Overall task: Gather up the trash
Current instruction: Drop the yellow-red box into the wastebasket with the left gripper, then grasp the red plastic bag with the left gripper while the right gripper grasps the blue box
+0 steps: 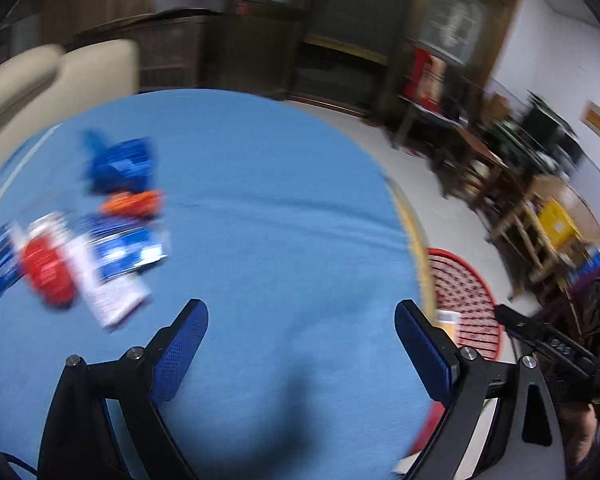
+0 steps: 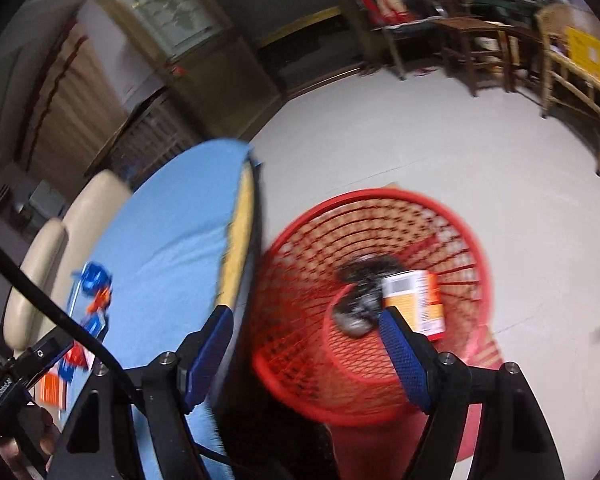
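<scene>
Several trash wrappers lie on the blue-covered table [image 1: 260, 200] at its left: a blue packet [image 1: 120, 164], an orange one [image 1: 134, 202], a blue and white one [image 1: 126, 248], a red one [image 1: 48, 272] and a white one [image 1: 108, 292]. My left gripper [image 1: 300, 320] is open and empty over the table, right of the wrappers. My right gripper [image 2: 306, 316] is open and empty above the red mesh basket [image 2: 380, 208] on the floor. An orange and white box [image 2: 416, 300] and dark crumpled trash [image 2: 360, 300] lie inside the basket. The wrappers [image 2: 94, 292] show small in the right wrist view.
The basket [image 1: 464, 292] stands on the grey floor just past the table's right edge [image 2: 240, 232]. A cream sofa [image 1: 60, 76] sits behind the table. Wooden chairs and tables [image 2: 480, 40] line the far wall. The other gripper's body [image 1: 548, 344] shows at the right.
</scene>
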`<state>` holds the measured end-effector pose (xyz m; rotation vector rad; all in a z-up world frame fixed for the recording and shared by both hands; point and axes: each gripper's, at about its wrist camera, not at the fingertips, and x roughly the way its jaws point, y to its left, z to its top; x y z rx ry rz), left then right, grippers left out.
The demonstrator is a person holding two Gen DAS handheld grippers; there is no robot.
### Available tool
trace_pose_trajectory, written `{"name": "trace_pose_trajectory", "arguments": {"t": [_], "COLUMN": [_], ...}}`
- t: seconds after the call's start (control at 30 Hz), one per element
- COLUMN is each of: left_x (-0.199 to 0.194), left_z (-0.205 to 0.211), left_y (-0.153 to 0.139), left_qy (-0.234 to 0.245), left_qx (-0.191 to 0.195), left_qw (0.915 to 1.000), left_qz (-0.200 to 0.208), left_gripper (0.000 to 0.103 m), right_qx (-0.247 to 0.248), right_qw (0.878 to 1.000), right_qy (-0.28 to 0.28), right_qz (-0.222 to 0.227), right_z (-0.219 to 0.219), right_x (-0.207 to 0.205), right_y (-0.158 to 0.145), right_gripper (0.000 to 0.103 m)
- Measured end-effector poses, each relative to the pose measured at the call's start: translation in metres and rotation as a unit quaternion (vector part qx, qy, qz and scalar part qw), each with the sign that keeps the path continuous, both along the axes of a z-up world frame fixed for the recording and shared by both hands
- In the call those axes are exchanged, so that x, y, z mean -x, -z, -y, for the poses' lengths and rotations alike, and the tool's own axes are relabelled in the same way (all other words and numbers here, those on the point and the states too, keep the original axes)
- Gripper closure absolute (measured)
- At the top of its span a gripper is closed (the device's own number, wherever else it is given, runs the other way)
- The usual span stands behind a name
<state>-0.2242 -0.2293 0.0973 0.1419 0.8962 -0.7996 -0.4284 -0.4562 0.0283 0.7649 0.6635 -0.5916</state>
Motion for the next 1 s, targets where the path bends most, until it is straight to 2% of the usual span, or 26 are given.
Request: {"name": "trace_pose_trajectory", "arguments": {"t": [0.13, 0.2, 0.3, 0.4, 0.53, 0.63, 0.67, 0.7, 0.73, 0.77, 0.9, 1.0], "left_x": [-0.027, -0.043, -0.076, -0.11, -0.142, -0.161, -0.167, -0.17, -0.171, -0.169, -0.148, -0.129], "left_z": [-0.057, -0.079, -0.11, -0.122, -0.116, -0.109, -0.108, -0.11, -0.111, -0.117, -0.139, -0.159], "left_y": [0.006, 0.01, 0.02, 0.027, 0.036, 0.049, 0.053, 0.061, 0.066, 0.068, 0.059, 0.057], "left_qy": [-0.086, -0.133, -0.207, -0.251, -0.273, -0.287, -0.289, -0.284, -0.275, -0.271, -0.265, -0.261], "left_qx": [-0.014, -0.027, -0.035, -0.03, -0.025, -0.062, -0.072, -0.078, -0.08, -0.073, -0.073, -0.076], "left_qw": [0.9961, 0.9906, 0.9777, 0.9675, 0.9614, 0.9555, 0.954, 0.9548, 0.9566, 0.958, 0.9607, 0.9619], "left_qz": [0.015, 0.02, 0.01, -0.009, -0.029, -0.029, -0.033, -0.04, -0.054, -0.061, -0.036, -0.025], "left_gripper": [0.009, 0.009, 0.009, 0.009, 0.009, 0.009, 0.016, 0.048, 0.056, 0.056, 0.056, 0.056], "right_qx": [0.007, 0.013, 0.019, 0.024, 0.045, 0.045, 0.044, 0.045, 0.046, 0.048, 0.051, 0.049], "right_qw": [0.999, 0.997, 0.994, 0.991, 0.986, 0.984, 0.984, 0.983, 0.983, 0.982, 0.979, 0.974], "right_qy": [-0.053, -0.078, -0.107, -0.13, -0.16, -0.169, -0.17, -0.171, -0.174, -0.177, -0.192, -0.218], "right_qz": [-0.008, -0.012, -0.016, -0.02, -0.03, -0.039, -0.041, -0.043, -0.045, -0.047, -0.051, -0.048], "right_z": [-0.03, -0.045, -0.065, -0.085, -0.112, -0.12, -0.121, -0.122, -0.123, -0.125, -0.13, -0.138], "right_x": [-0.035, -0.052, -0.07, -0.082, -0.092, -0.096, -0.096, -0.098, -0.099, -0.102, -0.12, -0.149], "right_y": [-0.003, -0.004, -0.005, -0.009, -0.014, -0.013, -0.013, -0.014, -0.013, -0.014, -0.016, -0.017], "right_gripper": [0.024, 0.024, 0.024, 0.024, 0.024, 0.024, 0.024, 0.024, 0.024, 0.024, 0.024, 0.024]}}
